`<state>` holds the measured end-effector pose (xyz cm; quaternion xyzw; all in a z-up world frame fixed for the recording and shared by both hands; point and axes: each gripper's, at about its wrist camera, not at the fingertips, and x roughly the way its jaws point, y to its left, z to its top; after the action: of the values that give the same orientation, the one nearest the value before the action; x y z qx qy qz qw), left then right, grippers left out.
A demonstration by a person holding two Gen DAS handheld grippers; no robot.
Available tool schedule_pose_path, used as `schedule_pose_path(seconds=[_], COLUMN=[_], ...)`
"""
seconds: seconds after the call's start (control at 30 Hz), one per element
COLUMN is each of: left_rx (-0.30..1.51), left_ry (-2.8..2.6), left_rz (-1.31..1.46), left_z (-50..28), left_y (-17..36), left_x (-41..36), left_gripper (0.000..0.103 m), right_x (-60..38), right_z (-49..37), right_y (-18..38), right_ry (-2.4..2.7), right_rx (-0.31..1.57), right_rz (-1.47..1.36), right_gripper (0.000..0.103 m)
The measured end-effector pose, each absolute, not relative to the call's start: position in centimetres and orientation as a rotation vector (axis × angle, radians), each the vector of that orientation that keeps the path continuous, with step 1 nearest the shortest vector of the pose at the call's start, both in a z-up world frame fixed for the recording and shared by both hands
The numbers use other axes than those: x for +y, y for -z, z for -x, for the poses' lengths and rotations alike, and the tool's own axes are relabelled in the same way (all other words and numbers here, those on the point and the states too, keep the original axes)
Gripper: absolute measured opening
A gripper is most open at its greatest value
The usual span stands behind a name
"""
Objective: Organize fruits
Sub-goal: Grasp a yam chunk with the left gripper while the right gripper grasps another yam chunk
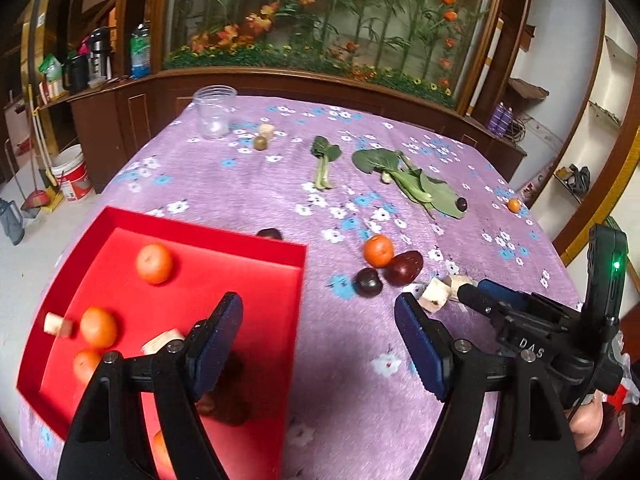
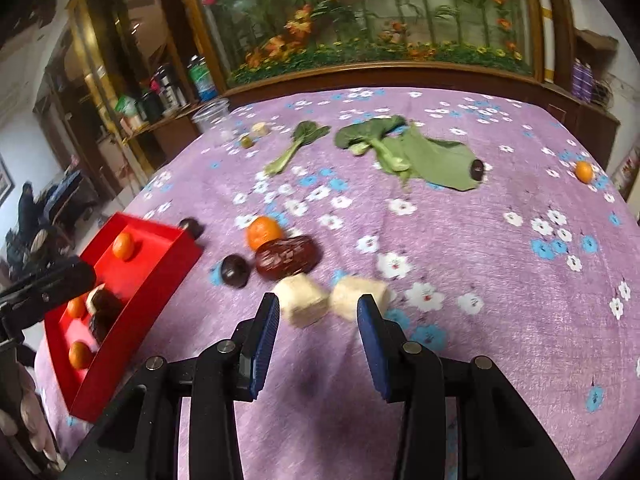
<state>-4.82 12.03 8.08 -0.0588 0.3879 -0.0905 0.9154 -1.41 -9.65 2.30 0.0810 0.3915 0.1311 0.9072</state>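
A red tray (image 1: 208,236) (image 2: 168,276) at the table's left holds several tangerines (image 1: 154,263), pale chunks and dark fruits. My left gripper (image 1: 320,340) is open and empty over the tray's right rim. On the cloth lie a tangerine (image 1: 378,250) (image 2: 264,232), a red date (image 1: 404,267) (image 2: 287,257), a dark plum (image 1: 367,282) (image 2: 234,270) and two pale chunks (image 2: 304,300) (image 2: 360,294). My right gripper (image 2: 318,312) is open, its jaws just short of the chunks; it shows in the left view (image 1: 480,292).
Leafy greens (image 1: 416,180) (image 2: 416,156), a small stalk (image 1: 324,160), a dark fruit (image 2: 477,169), a small tangerine (image 2: 583,171), a clear jar (image 1: 214,112), a green fruit (image 1: 260,143) and another plum behind the tray (image 2: 191,227) lie on the purple floral cloth (image 2: 480,280).
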Motion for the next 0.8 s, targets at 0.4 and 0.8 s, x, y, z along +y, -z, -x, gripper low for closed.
schedule_pose_path(seconds=[0.4, 0.8], left_rx=[0.82, 0.813], left_ry=[0.35, 0.434], left_rz=[-0.01, -0.128], left_z=[4.2, 2.0], left_y=[-5.6, -4.0], left_x=[5.5, 0.9], left_gripper=[0.077, 0.075], right_x=[-10.5, -14.2], right_z=[-1.2, -0.8], right_y=[-1.0, -0.9], right_ry=[-0.253, -0.124], right_rx=[0.837, 0.839], right_rz=[-0.221, -0.242], right_gripper=[0.044, 0.044])
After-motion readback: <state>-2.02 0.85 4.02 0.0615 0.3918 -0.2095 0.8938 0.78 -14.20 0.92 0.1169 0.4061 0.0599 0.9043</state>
